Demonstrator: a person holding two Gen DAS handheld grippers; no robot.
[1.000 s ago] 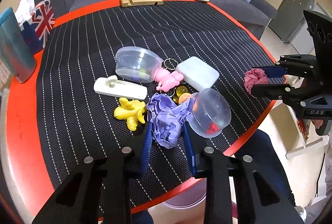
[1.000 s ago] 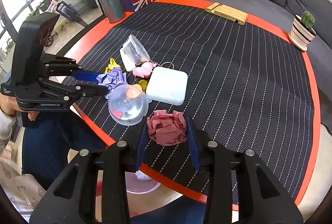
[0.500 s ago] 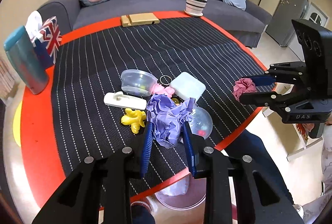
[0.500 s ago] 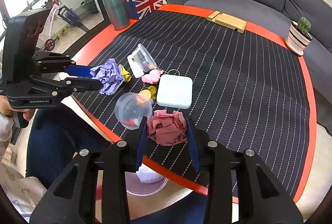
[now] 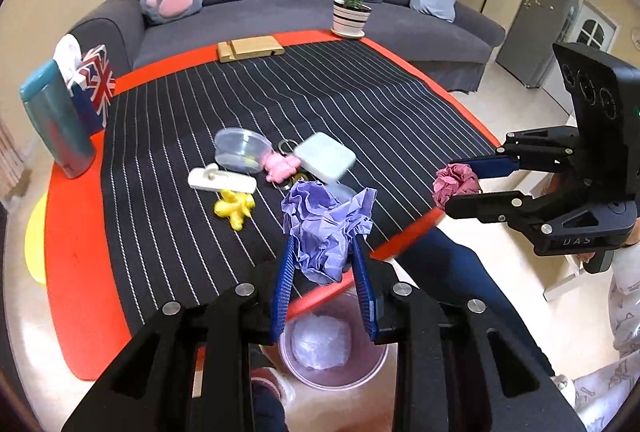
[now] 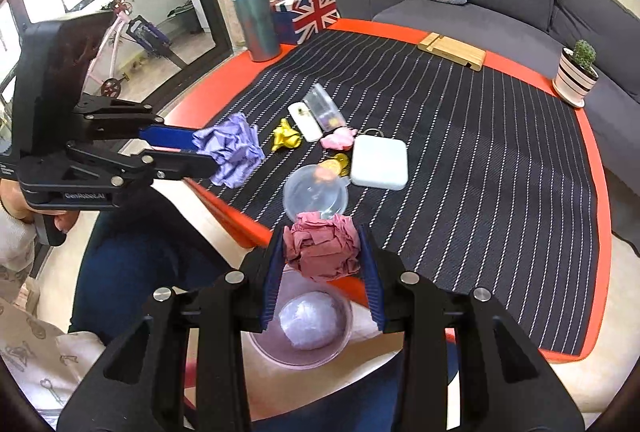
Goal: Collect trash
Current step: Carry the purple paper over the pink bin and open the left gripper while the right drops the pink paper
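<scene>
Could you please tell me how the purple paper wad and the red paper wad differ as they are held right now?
The purple paper wad is lilac and loosely crumpled, with flaps sticking out; the red paper wad is dusky red and packed into a tighter ball. The purple paper wad sits in the left gripper, the red paper wad in the right gripper. Both are crumpled paper, clamped between blue pads, near the table's edge above the bin.

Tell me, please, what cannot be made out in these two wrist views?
- Clear round container: hidden in the left wrist view behind the purple paper wad; contents unreadable in the right.
- Bin below the table edge: rim partly covered by the tongs in both views.
- Table's orange edge: blurred in the left wrist view.
</scene>
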